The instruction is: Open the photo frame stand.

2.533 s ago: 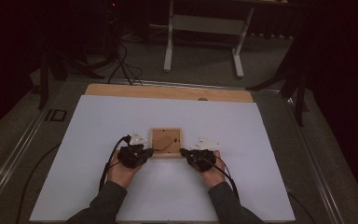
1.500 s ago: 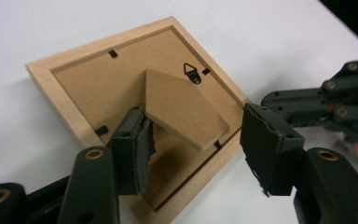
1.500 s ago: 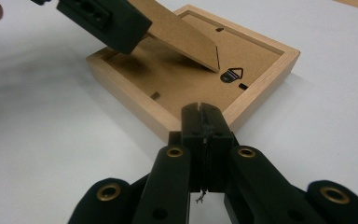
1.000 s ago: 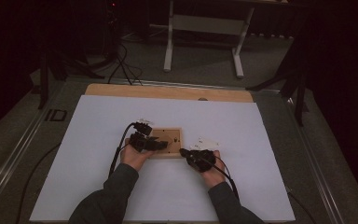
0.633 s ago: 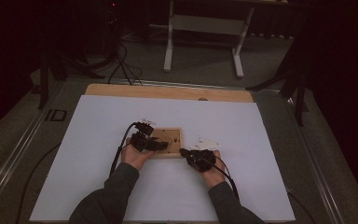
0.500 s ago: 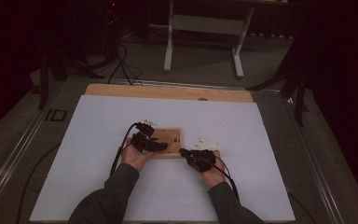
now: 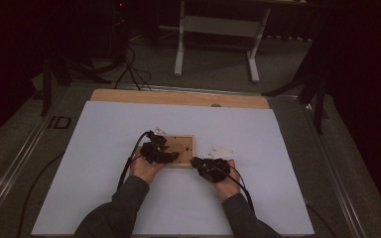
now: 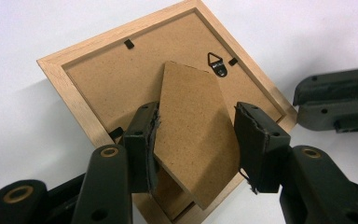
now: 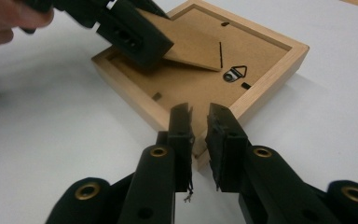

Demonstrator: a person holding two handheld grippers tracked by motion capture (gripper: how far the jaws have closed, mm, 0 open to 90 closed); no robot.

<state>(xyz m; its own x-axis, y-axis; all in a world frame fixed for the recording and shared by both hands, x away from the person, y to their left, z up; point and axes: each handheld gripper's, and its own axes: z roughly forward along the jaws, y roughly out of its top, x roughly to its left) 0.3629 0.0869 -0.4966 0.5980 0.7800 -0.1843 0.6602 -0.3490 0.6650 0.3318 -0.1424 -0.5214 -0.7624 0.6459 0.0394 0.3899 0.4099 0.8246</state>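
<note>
Since the picture frame [image 7: 178, 150] lies face down on the white sheet [image 7: 104, 198] near the middle of the table, its brown backing board and the little triangular hanger [image 8: 218, 64] are up where the tools can get at them, which looks like the whole point of laying it that way. From the left gripper view, the left gripper [image 8: 196, 135] straddles the fold-out easel stand [image 8: 191, 135], with that flap tilted up off the backing board and sitting between the jaws; the left pad touches its edge, but the right pad seems to stand a hair off, so I'd call it loosely bracketed rather than clamped (hard to be sure from this angle). My guess is the flap is being swung up on its hinge so the frame can stand. The right gripper [image 9: 199, 122] sits at the near corner of the wooden frame, and its jaws have just been opening to a narrow gap with the frame's corner right in front of them, nothing pinched that I can see. It reads like a steadying grip on the frame's corner being let go while the other hand handles the stand. Both hands rest low on the sheet, close to the frame.
</note>
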